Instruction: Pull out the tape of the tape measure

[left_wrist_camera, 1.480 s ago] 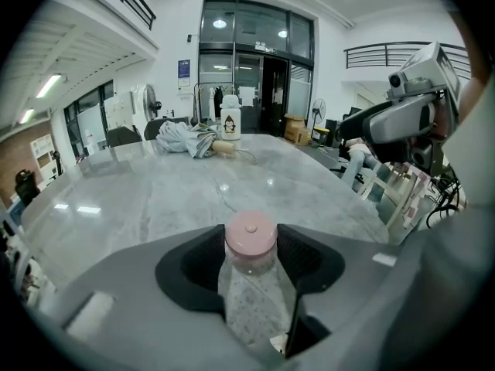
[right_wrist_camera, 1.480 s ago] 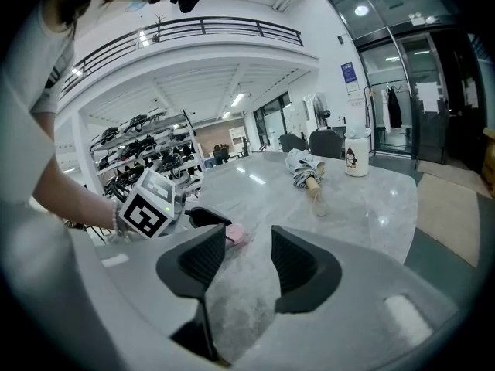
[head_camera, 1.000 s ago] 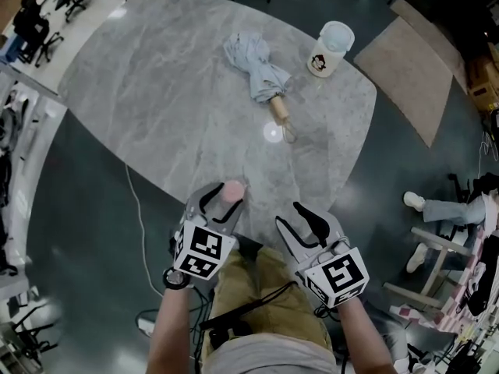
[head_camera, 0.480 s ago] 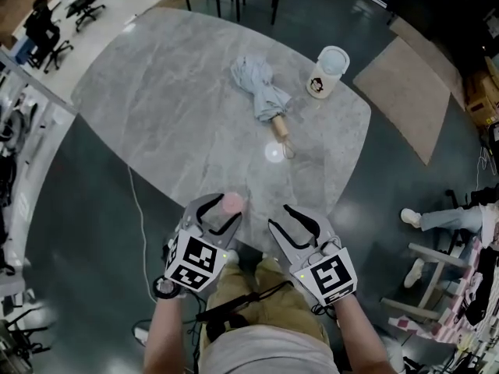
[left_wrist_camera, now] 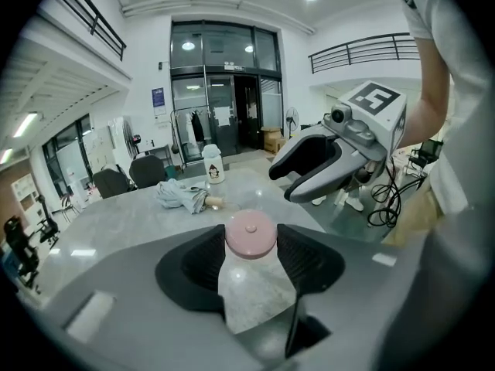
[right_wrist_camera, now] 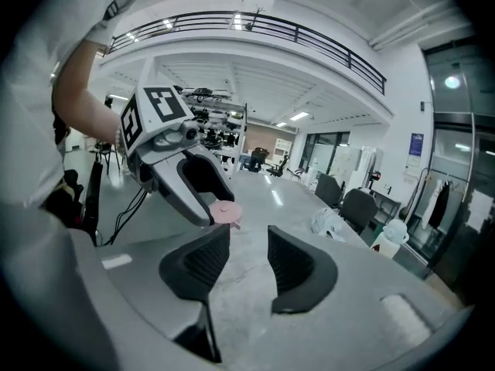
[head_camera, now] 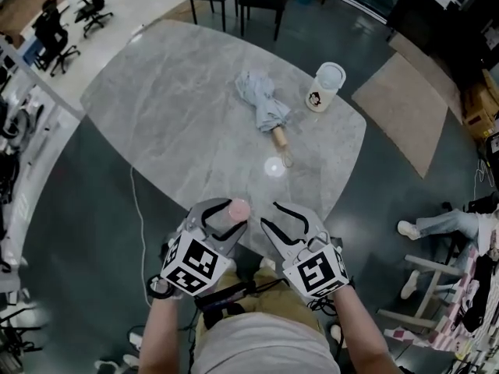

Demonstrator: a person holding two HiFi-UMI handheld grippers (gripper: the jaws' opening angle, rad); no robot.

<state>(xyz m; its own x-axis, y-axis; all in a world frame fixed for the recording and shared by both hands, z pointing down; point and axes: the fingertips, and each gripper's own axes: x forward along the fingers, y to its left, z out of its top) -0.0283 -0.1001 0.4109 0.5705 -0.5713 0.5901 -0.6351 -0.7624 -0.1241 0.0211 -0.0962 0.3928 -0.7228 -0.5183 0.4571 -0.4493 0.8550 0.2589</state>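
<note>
Sitting between left gripper (left_wrist_camera: 250,247) jaws, tape measure (left_wrist_camera: 250,232)

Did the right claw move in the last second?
Yes: the right claw slid left against the umbrella, toward the tape measure. It just closed slightly, holding nothing.

Glossy marble-look table (head_camera: 171,107); cloth umbrella (head_camera: 260,100), wooden handle (head_camera: 278,137); smooth pink plastic tape measure (head_camera: 238,209).
</note>
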